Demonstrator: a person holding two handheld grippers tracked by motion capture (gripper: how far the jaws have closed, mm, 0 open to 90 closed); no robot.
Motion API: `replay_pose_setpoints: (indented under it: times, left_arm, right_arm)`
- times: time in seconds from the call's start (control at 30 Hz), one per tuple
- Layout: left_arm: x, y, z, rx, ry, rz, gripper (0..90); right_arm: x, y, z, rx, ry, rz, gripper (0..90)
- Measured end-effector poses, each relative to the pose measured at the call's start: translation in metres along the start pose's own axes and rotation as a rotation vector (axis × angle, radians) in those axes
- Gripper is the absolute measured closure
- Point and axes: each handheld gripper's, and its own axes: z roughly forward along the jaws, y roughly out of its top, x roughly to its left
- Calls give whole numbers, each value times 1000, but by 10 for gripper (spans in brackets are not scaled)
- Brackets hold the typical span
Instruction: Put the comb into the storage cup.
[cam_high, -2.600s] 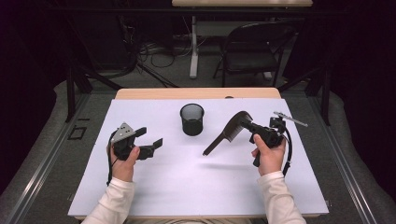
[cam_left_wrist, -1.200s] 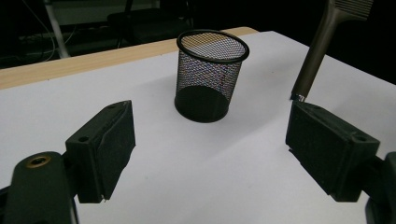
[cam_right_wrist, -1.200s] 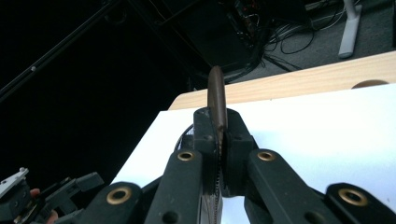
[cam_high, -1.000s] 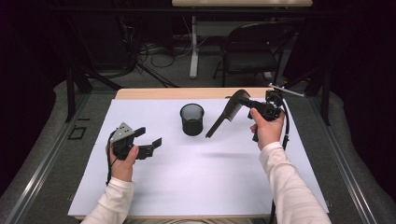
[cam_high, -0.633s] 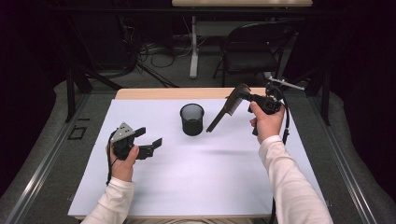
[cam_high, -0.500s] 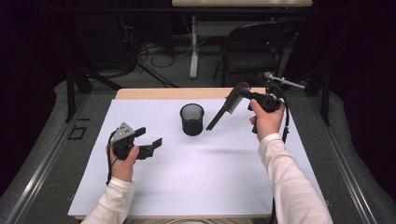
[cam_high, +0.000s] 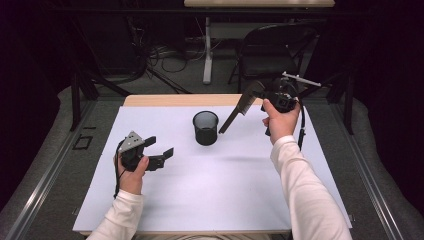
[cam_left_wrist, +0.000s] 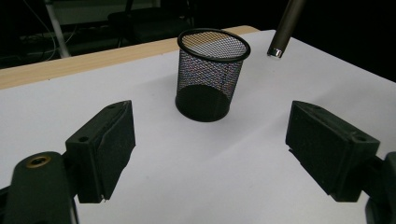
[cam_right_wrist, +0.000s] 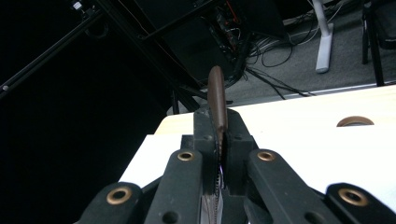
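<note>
My right tongs (cam_high: 260, 96) are clamped tight on a brown comb (cam_high: 239, 107), up in the air at the far right of the white surface (cam_high: 210, 200). The comb slants down, its handle tip hanging just beside the rim of the black mesh cup (cam_high: 206, 128), not inside it. My left tongs (cam_high: 161, 151) rest low at the near left, spread wide with nothing between them, pointing toward the cup.

We see a dim, dark room. A white sheet (cam_high: 210, 195) covers the bench (cam_high: 170, 100), whose wooden far edge shows. Beyond it stand a black folding chair (cam_high: 272, 47), a white post (cam_high: 207, 50) and tangled cables (cam_high: 155, 55) on grey floor (cam_high: 45, 150).
</note>
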Motion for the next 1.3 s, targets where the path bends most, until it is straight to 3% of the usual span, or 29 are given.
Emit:
replay_pose_setpoints:
  times: [0.47, 1.3]
  left_arm:
    - [0, 0, 0, 2, 1, 1, 160]
    - [0, 0, 0, 3, -1, 1, 160]
  right_arm:
    - [17, 7, 7, -13, 1, -28, 869]
    - [37, 3, 33, -13, -5, -52, 869]
